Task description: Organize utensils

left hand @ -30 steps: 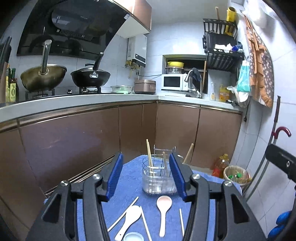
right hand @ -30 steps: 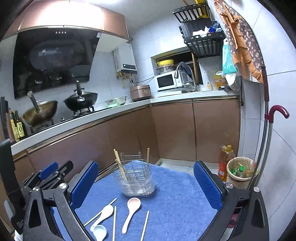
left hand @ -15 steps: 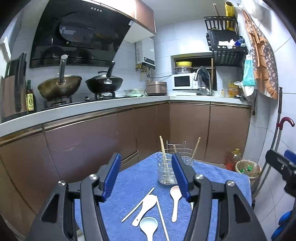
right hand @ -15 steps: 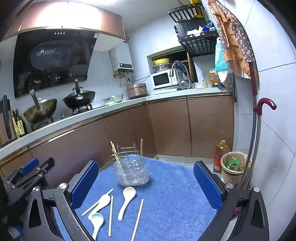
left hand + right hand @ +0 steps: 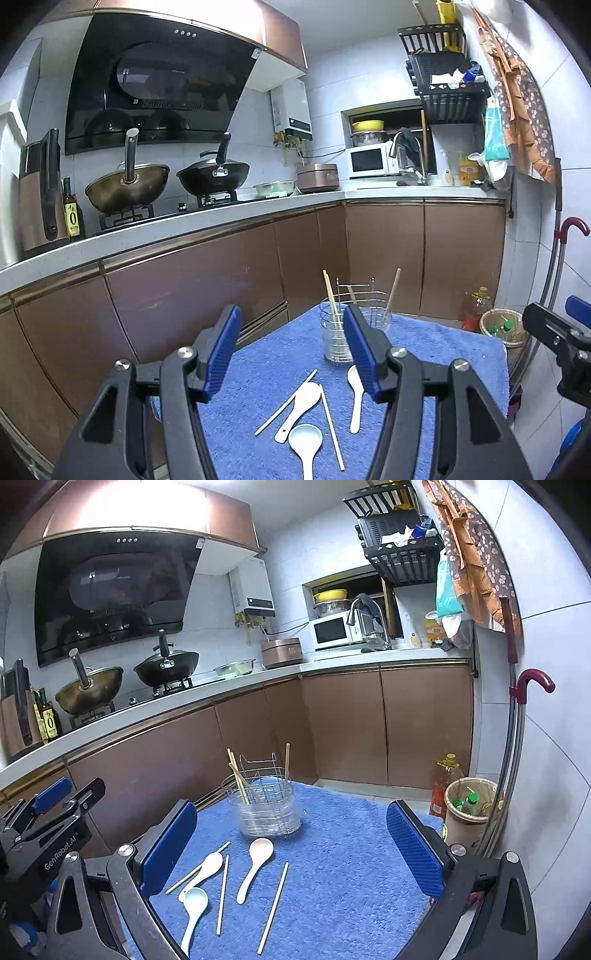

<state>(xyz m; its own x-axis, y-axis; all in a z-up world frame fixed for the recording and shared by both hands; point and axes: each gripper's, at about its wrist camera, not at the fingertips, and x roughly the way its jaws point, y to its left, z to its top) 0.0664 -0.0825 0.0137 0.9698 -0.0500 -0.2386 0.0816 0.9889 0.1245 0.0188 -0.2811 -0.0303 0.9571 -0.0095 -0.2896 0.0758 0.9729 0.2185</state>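
Observation:
A clear utensil holder with a wire insert stands at the far end of the blue towel, with a few chopsticks upright in it. In front of it lie three pale spoons and loose chopsticks. My left gripper hovers open above the towel's near side with nothing between its pads. My right gripper is spread wide, also empty, and frames the holder and spoons from a distance. The left gripper shows at the left edge of the right wrist view.
Brown kitchen cabinets close in behind the towel-covered table. A waste bin and an oil bottle stand on the floor at right, beside a red-handled umbrella against the wall.
My left gripper has drawn back from the holder and swung left, its jaws a little wider. The right gripper has shifted slightly, so more of the spoons shows.

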